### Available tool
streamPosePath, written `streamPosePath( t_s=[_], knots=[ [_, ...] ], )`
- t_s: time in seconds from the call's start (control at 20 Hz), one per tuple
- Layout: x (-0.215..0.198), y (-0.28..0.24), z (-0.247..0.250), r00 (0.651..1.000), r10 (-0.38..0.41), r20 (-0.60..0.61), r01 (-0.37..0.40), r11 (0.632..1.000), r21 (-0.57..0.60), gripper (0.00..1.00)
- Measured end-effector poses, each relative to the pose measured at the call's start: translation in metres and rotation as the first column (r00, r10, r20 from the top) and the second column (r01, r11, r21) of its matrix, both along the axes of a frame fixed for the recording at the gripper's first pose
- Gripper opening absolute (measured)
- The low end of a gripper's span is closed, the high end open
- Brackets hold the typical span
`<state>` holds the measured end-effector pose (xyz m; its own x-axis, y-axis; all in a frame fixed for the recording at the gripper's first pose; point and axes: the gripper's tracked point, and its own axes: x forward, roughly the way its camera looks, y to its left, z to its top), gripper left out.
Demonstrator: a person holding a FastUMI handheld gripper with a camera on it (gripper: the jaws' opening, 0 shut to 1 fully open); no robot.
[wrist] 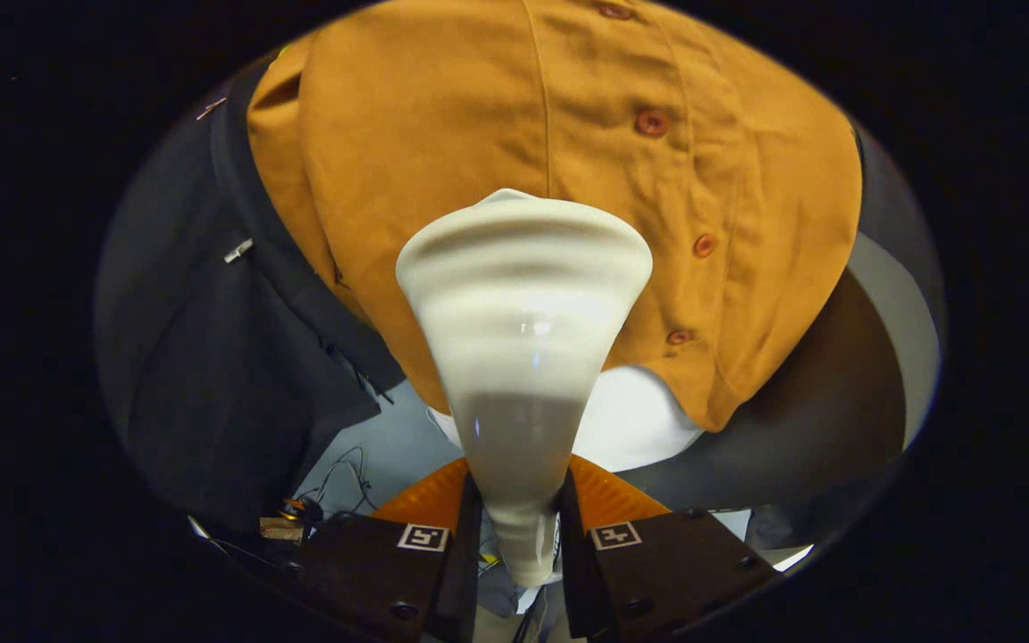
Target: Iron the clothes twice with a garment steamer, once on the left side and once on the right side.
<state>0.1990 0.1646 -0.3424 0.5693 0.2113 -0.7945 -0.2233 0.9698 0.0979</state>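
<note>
The claw (519,527) is clamped on the cream steamer (523,357), whose head seems pressed on the orange shirt (497,116) just ahead. The smooth handle could slip between the fingers, dragging fabric.

Jaws of gripper (519,527) clamped on narrow neck of cream garment steamer (523,339). Flared head against mustard button-front shirt (479,116), left of its brown buttons (651,122). Dark garment (211,357) hanging beside shirt.

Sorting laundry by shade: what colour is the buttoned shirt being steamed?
Mustard orange shirt, with reddish-brown buttons, seen in the gripper view.
</note>
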Motion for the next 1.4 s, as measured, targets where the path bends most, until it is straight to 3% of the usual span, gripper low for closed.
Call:
streamPosePath(
  t_s=[0.3,0.6,0.85,1.2,1.4],
  knots=[
    [0.009,-0.035,0.095,0.967,-0.033,0.253,0.024,0.999,0.037,0.42],
    [0.026,-0.072,0.172,0.857,-0.1,0.506,0.079,0.995,0.063,0.42],
    [0.015,-0.095,0.232,0.758,-0.095,0.645,0.037,0.994,0.103,0.42],
    [-0.016,-0.093,0.277,0.644,-0.031,0.765,-0.076,0.992,0.104,0.42],
    [-0.024,-0.095,0.286,0.62,-0.047,0.783,-0.089,0.987,0.131,0.42]
  ],
)
